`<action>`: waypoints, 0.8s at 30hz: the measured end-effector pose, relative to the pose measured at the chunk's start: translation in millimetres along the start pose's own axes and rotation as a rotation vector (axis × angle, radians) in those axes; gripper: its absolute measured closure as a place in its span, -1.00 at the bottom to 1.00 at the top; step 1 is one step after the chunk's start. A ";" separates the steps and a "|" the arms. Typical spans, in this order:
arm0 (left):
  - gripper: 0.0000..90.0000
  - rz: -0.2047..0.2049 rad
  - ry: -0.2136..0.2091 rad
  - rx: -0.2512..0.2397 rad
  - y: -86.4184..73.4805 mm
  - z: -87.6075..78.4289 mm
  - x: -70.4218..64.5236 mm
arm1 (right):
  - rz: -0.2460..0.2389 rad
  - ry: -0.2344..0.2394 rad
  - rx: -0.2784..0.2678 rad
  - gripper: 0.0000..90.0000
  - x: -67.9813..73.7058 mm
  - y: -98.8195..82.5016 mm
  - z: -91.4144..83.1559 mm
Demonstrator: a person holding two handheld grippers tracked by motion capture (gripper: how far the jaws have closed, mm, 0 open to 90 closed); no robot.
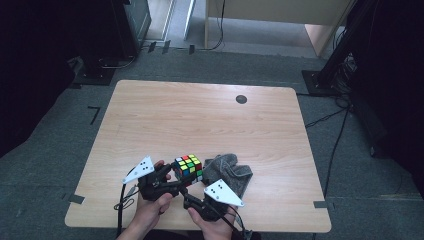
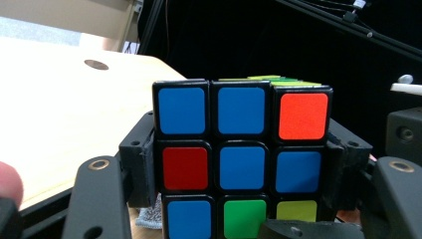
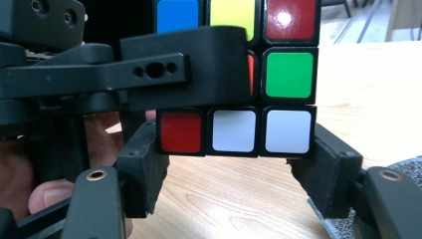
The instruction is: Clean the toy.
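Scrambled multicoloured cube [image 1: 188, 168] clamped in left gripper [image 1: 167, 176], right gripper [image 1: 192, 192] part-open around its bottom layer, grey cloth [image 1: 231, 174] just beside.

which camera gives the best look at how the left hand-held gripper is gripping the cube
The left gripper view: its pads press both sides of the cube. The high view shows the left hand-held gripper at the cube, small. The right gripper view shows one of its jaws across the cube's face.

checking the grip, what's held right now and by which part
The left tool clamps the puzzle cube by its middle layer; the right tool's jaws flank the bottom layer, contact unclear.
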State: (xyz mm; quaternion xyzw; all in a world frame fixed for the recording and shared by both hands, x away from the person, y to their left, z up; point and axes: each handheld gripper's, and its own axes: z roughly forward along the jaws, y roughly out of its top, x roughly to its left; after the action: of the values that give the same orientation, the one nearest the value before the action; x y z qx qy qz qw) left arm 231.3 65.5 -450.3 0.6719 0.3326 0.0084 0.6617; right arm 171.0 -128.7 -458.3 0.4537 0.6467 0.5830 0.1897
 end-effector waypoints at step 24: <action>-0.46 0.472 0.091 0.123 -0.3 -18.5 13.4 | 0.050 0.160 0.152 -0.24 -58.5 31.2 -19.6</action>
State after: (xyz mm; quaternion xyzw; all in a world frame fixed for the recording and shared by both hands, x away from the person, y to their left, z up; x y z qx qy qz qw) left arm 233.3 87.9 -454.0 0.7689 0.1959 0.1726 0.5836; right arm 197.4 -190.3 -441.1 0.4349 0.6908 0.5709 0.0881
